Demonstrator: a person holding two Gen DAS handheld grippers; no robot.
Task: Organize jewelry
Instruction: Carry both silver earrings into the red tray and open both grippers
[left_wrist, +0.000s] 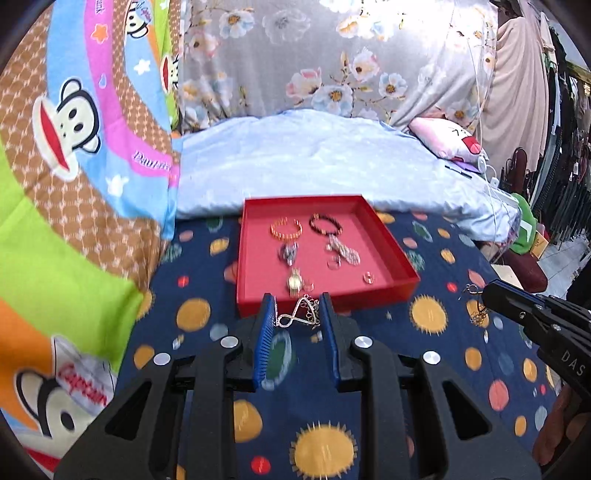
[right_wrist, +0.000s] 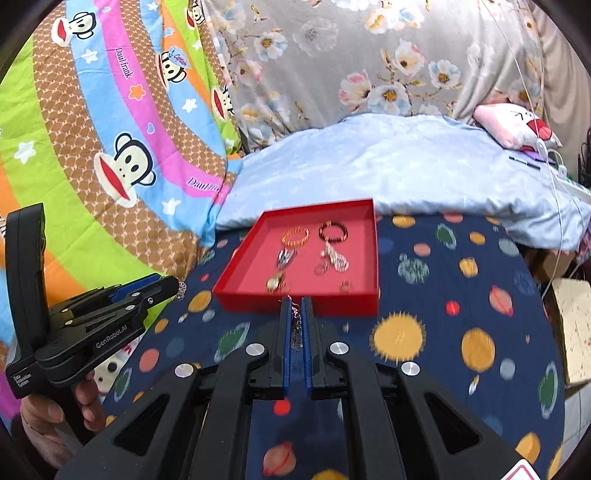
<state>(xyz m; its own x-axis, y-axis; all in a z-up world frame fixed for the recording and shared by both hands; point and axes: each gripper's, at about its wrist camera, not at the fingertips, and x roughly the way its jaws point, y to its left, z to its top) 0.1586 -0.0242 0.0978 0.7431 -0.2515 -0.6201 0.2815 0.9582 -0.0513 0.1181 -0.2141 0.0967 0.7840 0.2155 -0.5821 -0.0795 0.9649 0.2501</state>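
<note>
Left gripper: narrow, clamping silver infinity-charm chain bracelet; may slip.
Right gripper: closed on thin dark chain; dangling end may snag near edge of red square tray.

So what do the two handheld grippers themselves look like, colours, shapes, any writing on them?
Both are matte black plastic tools. The left gripper has two long fingers lined with ribbed blue pads and round silver bolt heads on its linkage arms. The right gripper matches. Seen side-on, the left one has a pistol-style black handle and white lettering reading GenRobot.AI; the right one shows DAS.
</note>
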